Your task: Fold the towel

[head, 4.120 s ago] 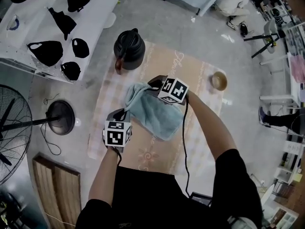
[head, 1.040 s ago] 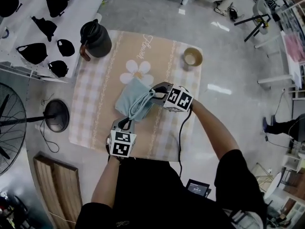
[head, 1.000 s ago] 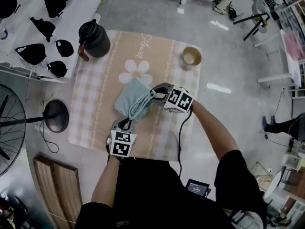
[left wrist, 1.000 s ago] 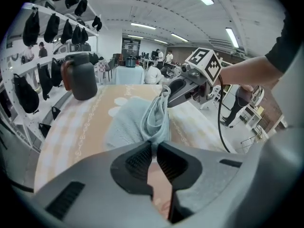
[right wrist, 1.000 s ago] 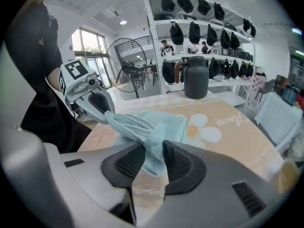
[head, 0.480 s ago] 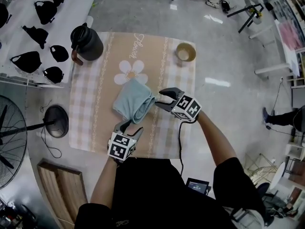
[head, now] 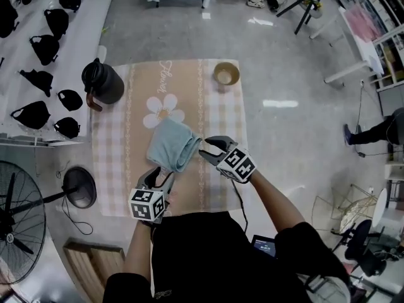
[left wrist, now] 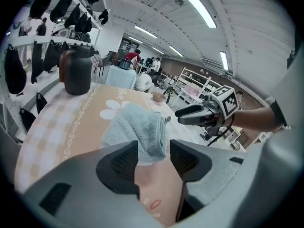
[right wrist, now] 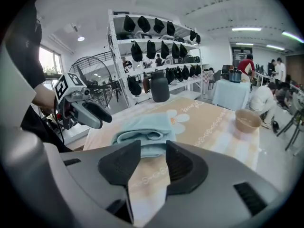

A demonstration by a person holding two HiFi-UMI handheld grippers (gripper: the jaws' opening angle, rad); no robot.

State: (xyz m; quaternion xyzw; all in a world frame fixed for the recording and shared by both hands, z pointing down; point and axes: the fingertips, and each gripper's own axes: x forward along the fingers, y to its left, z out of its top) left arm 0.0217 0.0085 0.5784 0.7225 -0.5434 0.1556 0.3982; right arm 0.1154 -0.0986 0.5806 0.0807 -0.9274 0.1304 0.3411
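Peach-and-white checked tablecloth (head: pixel 214 115), spread flat, with a white flower print (head: pixel 163 109) toward its far side. The pale blue-green terry towel (head: pixel 170 145) lies on the cloth near its middle, just to the near side of the flower. It is folded into a thick wad, with its layered fold edges facing right. Nothing grips it.

The person's left gripper (head: pixel 158 175) is grey, with a marker cube (head: pixel 146 204) behind it. It sits at the near left of the towel, pointing far and downward. Its jaws have just been opening, then drawing in slightly, and they stand well apart. In the left gripper view the towel's near end shows in the gap beyond the tips. The pads are clear of it, with only cloth between them.

The right gripper (head: pixel 206 150) is just right of the towel and points left at the folded edge. Its jaws have also just been opening, then narrowing a touch, and they are spread with nothing pinched. In the right gripper view the towel lies ahead of the tips, apart from both pads.

Far left corner of the cloth: dark round jug (head: pixel 101 84) with a brown handle, upright.
Far right: small tan bowl (head: pixel 226 74), upright.
Both are well apart from the towel.

Left of the cloth: white shelf rack (head: pixel 69 43) carrying black items.
Near left: black floor fan (head: pixel 19 210).
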